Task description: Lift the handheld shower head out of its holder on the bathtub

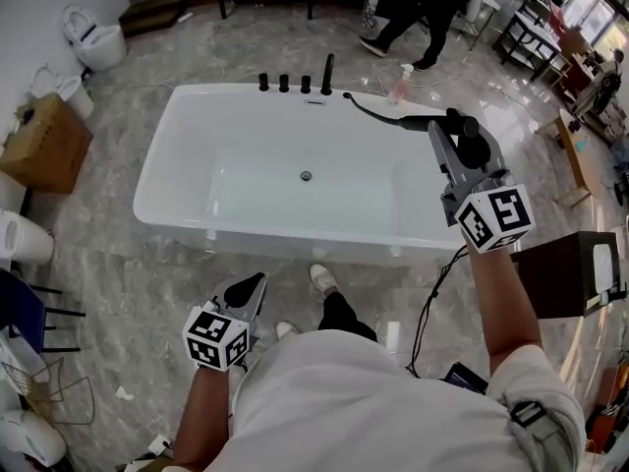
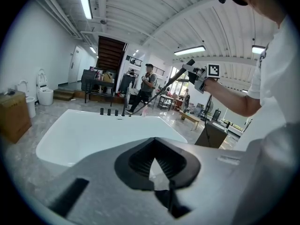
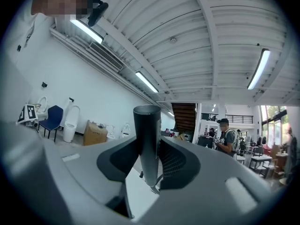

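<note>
Black shower head (image 1: 421,122), clear of the bathtub (image 1: 157,180) and raised over its right end, clamped by its handle between the jaws of the right gripper (image 1: 454,134), which stand part-way apart on it. The handle's axis runs crosswise to the jaws. The hose (image 1: 366,109) trails back left to the black fittings (image 1: 285,84) on the far rim, so any further lift probably pulls away from that side. Left gripper (image 1: 250,289), jaws together and empty, hangs low at the near side, well apart from the head
</note>
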`<action>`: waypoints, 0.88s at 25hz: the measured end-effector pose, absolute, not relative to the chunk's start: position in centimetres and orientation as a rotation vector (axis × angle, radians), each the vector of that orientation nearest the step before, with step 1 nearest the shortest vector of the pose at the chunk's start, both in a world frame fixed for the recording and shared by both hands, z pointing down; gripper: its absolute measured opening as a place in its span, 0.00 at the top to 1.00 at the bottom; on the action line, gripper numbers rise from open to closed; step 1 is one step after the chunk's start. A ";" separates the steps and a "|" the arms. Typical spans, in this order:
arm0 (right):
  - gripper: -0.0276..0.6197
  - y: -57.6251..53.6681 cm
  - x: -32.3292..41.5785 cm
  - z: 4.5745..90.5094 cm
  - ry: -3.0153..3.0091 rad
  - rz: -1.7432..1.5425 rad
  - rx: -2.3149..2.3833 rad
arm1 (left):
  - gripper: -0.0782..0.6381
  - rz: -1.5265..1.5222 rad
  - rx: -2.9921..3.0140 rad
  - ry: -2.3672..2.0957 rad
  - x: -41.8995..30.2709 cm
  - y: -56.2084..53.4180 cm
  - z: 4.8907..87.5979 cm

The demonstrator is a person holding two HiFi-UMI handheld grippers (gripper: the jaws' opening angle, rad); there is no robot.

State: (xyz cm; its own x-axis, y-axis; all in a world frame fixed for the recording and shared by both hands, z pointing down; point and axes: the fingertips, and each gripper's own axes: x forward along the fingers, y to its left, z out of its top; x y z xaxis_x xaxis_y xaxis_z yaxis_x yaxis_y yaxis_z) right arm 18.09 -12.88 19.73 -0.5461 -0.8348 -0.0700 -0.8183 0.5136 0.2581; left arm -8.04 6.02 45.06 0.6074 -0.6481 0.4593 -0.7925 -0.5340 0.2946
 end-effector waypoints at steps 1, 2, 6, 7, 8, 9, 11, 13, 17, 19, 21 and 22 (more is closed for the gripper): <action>0.74 -12.4 17.9 20.1 -2.682 -0.395 1.462 | 0.88 0.406 2.358 -1.144 -8.2 6.3 45.1; 0.74 -11.8 17.5 20.5 -2.689 -0.384 1.459 | 0.88 0.406 2.357 -1.147 -8.6 6.6 45.3; 0.74 -9.1 15.5 22.4 -2.696 -0.358 1.448 | 0.88 0.399 2.348 -1.162 -10.4 8.3 46.3; 0.74 -8.9 15.3 22.6 -2.695 -0.352 1.441 | 0.88 0.398 2.346 -1.165 -10.4 8.4 46.2; 0.74 -8.8 15.3 22.8 -2.696 -0.342 1.435 | 0.88 0.398 2.344 -1.169 -10.3 8.4 46.1; 0.74 -8.7 15.3 23.0 -2.696 -0.330 1.428 | 0.88 0.397 2.343 -1.171 -10.2 8.3 45.9; 0.74 -8.5 15.0 23.6 -2.691 -0.314 1.409 | 0.88 0.397 2.344 -1.174 -10.2 8.3 45.7; 0.74 -8.4 14.7 24.0 -2.685 -0.307 1.385 | 0.88 0.400 2.344 -1.177 -10.2 8.3 45.6; 0.74 -8.3 14.4 24.2 -2.681 -0.297 1.356 | 0.88 0.395 2.338 -1.183 -10.2 8.2 45.2; 0.74 -8.4 14.2 24.4 -2.678 -0.292 1.350 | 0.88 0.393 2.336 -1.182 -10.2 8.1 45.2; 0.74 -8.3 14.1 24.6 -2.674 -0.294 1.347 | 0.88 0.392 2.336 -1.182 -10.2 8.2 45.2; 0.74 -8.2 14.1 24.7 -2.673 -0.296 1.345 | 0.88 0.391 2.335 -1.183 -10.2 8.3 45.2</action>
State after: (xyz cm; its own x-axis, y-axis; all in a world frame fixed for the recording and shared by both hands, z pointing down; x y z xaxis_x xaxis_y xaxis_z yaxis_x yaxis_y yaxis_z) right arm 14.11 -8.19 24.65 -0.5924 -0.8050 0.0317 -0.7785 0.5822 0.2344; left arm -10.19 8.29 45.17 0.5832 -0.6714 0.4573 -0.8117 -0.5042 0.2949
